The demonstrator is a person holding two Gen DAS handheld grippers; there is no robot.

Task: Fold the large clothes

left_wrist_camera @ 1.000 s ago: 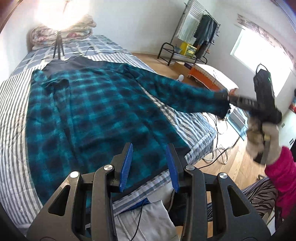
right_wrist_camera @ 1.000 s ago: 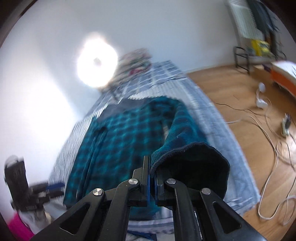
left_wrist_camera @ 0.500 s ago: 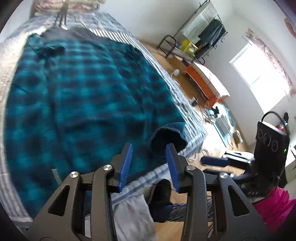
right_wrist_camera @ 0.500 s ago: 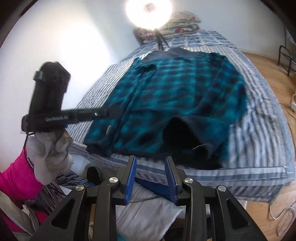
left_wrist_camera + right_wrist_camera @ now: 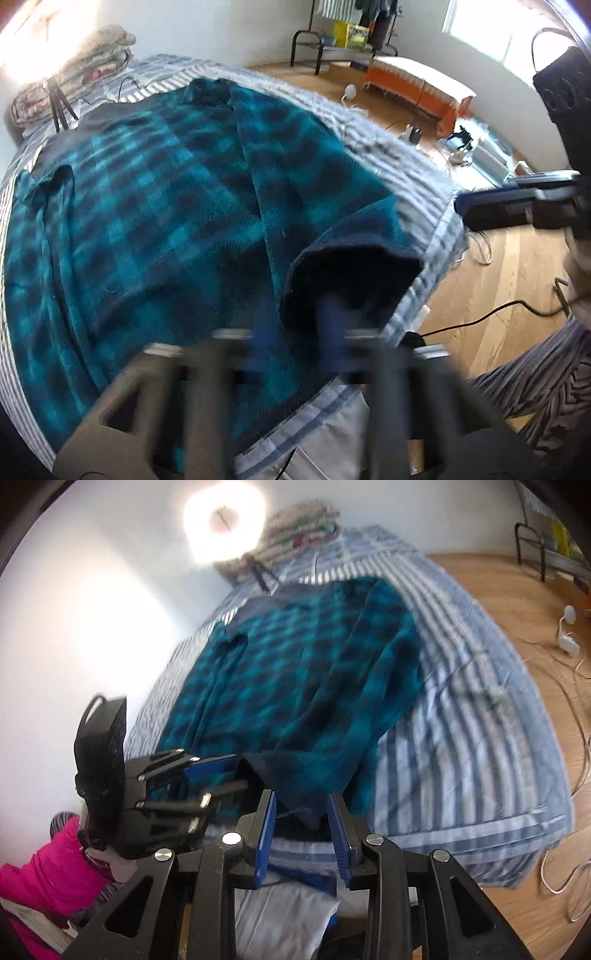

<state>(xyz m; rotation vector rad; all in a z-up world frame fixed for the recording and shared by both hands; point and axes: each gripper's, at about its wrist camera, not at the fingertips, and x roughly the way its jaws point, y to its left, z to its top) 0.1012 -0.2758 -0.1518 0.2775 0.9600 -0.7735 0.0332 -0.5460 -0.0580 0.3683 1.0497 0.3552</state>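
Teal-and-navy plaid fleece shirt (image 5: pixel 295 686) is spread on the blue-striped bed (image 5: pixel 461 738), sleeve folded across. Both tools, left (image 5: pixel 291 332) and right (image 5: pixel 301 827), are held apart over the near cuff. A tripod (image 5: pixel 57 103) stands far left.

A ring light (image 5: pixel 224 520) glares white at the bed's head, and a window (image 5: pixel 480 26) blows out. The left gripper (image 5: pixel 291 343) smears with motion blur. Fisheye curvature darkens both views' corners.
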